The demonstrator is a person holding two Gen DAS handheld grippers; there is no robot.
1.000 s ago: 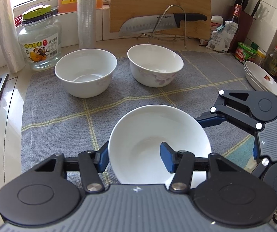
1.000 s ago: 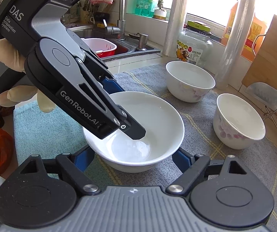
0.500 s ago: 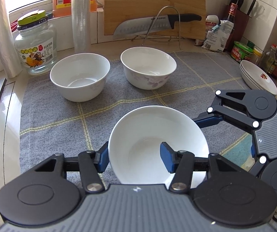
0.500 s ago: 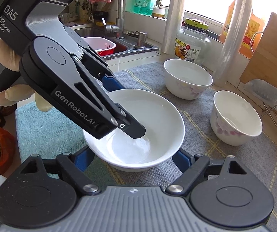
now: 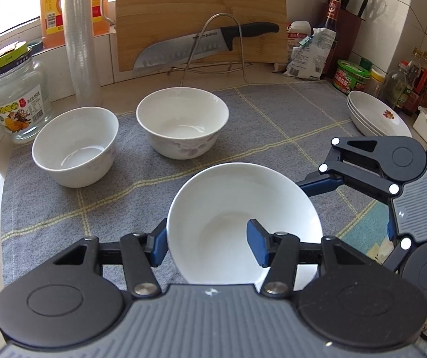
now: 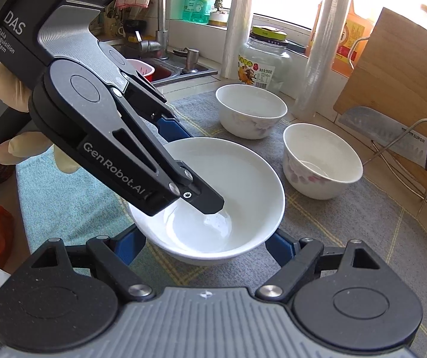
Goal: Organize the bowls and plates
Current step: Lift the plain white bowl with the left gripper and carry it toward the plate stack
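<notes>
Fingers of left gripper (image 5: 207, 246) clamped on shallow bowl's (image 5: 240, 211) near wall, right gripper (image 6: 206, 243) straddling it, contact unclear. Beyond, on grey mat (image 5: 273, 113), two deep bowls (image 5: 74, 146) (image 5: 182, 120) unstacked; plates (image 5: 374, 113) already stacked far right.

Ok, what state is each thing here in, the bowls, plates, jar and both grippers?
shallow bowl: upright, empty, gripped by both grippers.
left gripper: shut on the shallow bowl's rim.
right gripper: shut across the shallow bowl's sides.
deep bowl near the jar: upright, empty, on the mat.
other deep bowl: upright, empty, on the mat.
plates: stacked, upright.
jar: lid on.
</notes>
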